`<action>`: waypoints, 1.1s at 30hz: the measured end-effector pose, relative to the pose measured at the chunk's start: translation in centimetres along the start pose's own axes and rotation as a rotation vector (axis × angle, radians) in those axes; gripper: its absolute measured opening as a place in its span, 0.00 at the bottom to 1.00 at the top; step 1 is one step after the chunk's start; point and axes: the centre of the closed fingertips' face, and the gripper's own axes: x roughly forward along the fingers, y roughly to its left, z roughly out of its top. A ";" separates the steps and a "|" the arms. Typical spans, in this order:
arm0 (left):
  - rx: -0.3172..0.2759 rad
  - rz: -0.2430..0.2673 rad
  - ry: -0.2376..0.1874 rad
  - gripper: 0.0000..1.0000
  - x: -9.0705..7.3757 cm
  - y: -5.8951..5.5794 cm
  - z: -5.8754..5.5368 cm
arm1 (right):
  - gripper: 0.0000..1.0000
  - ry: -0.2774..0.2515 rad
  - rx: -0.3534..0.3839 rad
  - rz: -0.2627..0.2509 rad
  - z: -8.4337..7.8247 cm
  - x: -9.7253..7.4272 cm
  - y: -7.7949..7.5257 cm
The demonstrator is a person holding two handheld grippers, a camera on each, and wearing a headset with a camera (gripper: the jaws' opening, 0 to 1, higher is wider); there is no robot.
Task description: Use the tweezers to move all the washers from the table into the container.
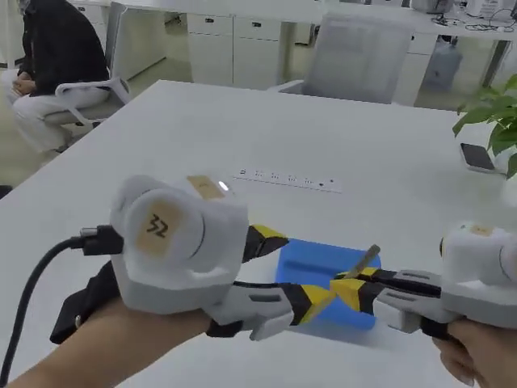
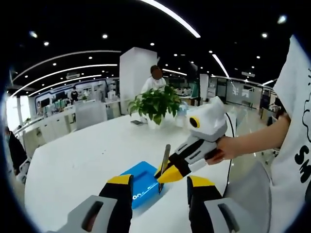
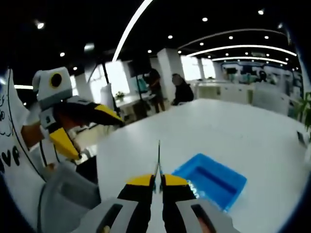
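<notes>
Lower centre, left gripper (image 2: 160, 180) jaws wide apart and empty, "32" sticker (image 1: 157, 228) on its round cap, right gripper (image 3: 159, 180) clamped on tweezers (image 3: 158, 158), blue container (image 1: 311, 260) lettering unreadable

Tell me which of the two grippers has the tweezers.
The right gripper: its jaws are shut on the tweezers. The left gripper has its jaws apart and empty.

1. Two grippers: left gripper (image 2: 160, 180), right gripper (image 3: 158, 180)
2. One container (image 1: 319, 259)
3. One tweezers (image 1: 365, 260)
4. One power strip (image 1: 287, 179), 12 o'clock of the container
5. One plant (image 1: 493, 117) and one phone (image 1: 477, 156), both at 2 o'clock
6. Two chairs: grey chair (image 1: 351, 56) at 12 o'clock, white chair (image 1: 89, 93) at 10 o'clock
7. One seated person (image 1: 48, 56) at 10 o'clock, head view
</notes>
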 end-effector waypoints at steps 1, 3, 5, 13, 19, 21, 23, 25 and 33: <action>-0.009 -0.023 -0.008 0.41 0.2 -0.3 0.2 | 0.03 0.010 -0.008 0.026 -0.1 -0.1 0.5; -0.035 -0.073 -0.015 0.41 0.4 -0.9 0.6 | 0.03 0.031 -0.028 0.059 -0.4 -0.2 1.1; -0.068 -0.142 -0.002 0.42 0.7 -1.7 0.7 | 0.03 0.066 -0.060 0.105 -1.2 -0.3 2.1; -0.034 -0.321 0.023 0.31 1.4 -3.8 0.2 | 0.03 0.157 -0.127 0.203 -4.0 -0.7 4.5; -0.042 -0.436 0.059 0.15 2.1 -5.5 -0.9 | 0.03 0.186 -0.146 0.246 -4.8 -1.1 5.4; -0.031 -0.456 0.080 0.13 2.3 -5.9 -1.3 | 0.03 0.197 -0.152 0.253 -5.0 -1.2 5.6; -0.037 -0.467 0.093 0.12 2.7 -6.2 -1.6 | 0.03 0.206 -0.156 0.263 -5.2 -1.3 5.7; -0.035 -0.494 0.103 0.09 2.8 -6.6 -2.1 | 0.03 0.221 -0.158 0.270 -5.6 -1.2 5.8; 0.088 -0.545 0.136 0.00 3.1 -7.1 -3.4 | 0.03 0.306 -0.221 0.274 -7.5 -1.1 5.6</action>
